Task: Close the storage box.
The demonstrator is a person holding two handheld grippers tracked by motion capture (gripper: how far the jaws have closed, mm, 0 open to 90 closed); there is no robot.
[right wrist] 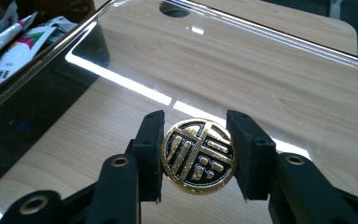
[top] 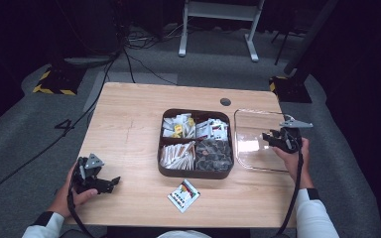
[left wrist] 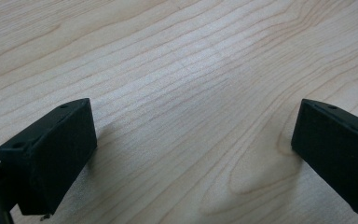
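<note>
Packet (top: 184, 195) nearest the camera in the high view: white, red and black print, flat on the table (top: 129, 124) near the front edge, just in front of the brown divided tray (top: 195, 143), not touching it.

Left gripper (top: 110, 184): rests on the table at the front left corner, held in the person's left hand (top: 74, 191). Left gripper view has both black jaws wide apart with bare wood grain between them, nothing held.

Right gripper (right wrist: 198, 154): jaws closed on a round coin (right wrist: 198, 156), black face with a gold raised character and gold rim. Pinched at its left and right edges, face toward the camera. In the high view the right gripper (top: 268, 138) sits over the clear tray (top: 241, 115), person's right hand (top: 292, 151) behind it; the coin is too small to make out there.

Coin position: above the floor of the clear tray (right wrist: 279, 37), inside its walls. Can't tell if it touches the floor or hangs just above it.

Clear tray sits right of the brown divided tray, touching or just beside it; can't tell which.

Brown tray, four compartments: back two hold white and coloured sachets, front left holds paper stick packets, front right holds a pile of dark round pieces (top: 213, 153).

Round cable hole (top: 225, 101) in the tabletop behind the trays.
</note>
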